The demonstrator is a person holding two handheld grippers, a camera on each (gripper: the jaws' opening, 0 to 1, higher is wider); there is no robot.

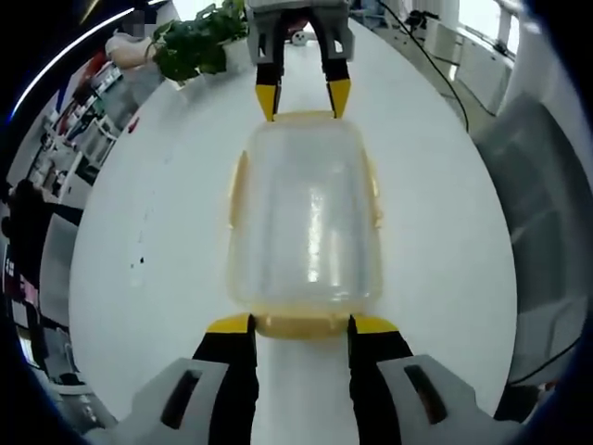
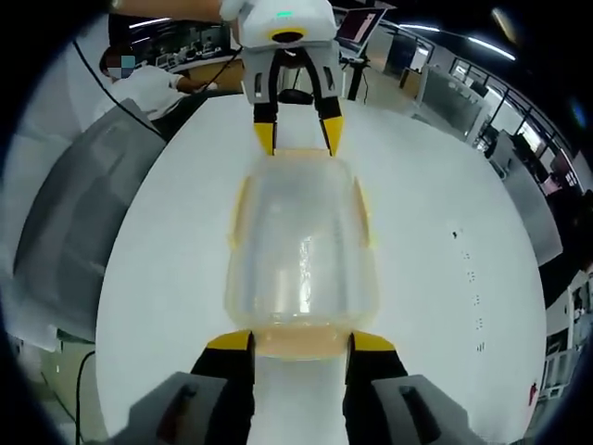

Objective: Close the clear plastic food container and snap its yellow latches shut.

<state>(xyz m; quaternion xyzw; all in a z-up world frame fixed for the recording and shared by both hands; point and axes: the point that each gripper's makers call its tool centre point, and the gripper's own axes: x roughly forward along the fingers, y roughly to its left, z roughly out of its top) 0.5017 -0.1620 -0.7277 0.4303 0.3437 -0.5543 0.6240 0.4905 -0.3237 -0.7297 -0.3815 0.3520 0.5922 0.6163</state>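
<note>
A clear plastic food container [image 1: 306, 222] with its lid on lies lengthways on the white round table [image 1: 445, 260]. Yellow latches run along its long sides [image 1: 238, 185] and across both ends. My left gripper [image 1: 303, 324] is open, its yellow-tipped jaws flanking the near end latch [image 1: 301, 326]. At the far end, my right gripper [image 1: 303, 95] faces me, open, tips at the container's edge. In the right gripper view the same container [image 2: 301, 250] lies between my right gripper [image 2: 301, 341], open around its end latch [image 2: 301, 345], and my left gripper [image 2: 298, 136] opposite.
A potted green plant [image 1: 195, 42] stands at the table's far left edge. A grey chair back [image 1: 537, 185] sits close beside the table, also visible as the chair [image 2: 83, 204]. A person in white [image 2: 153, 83] is beyond the table [image 2: 445, 278].
</note>
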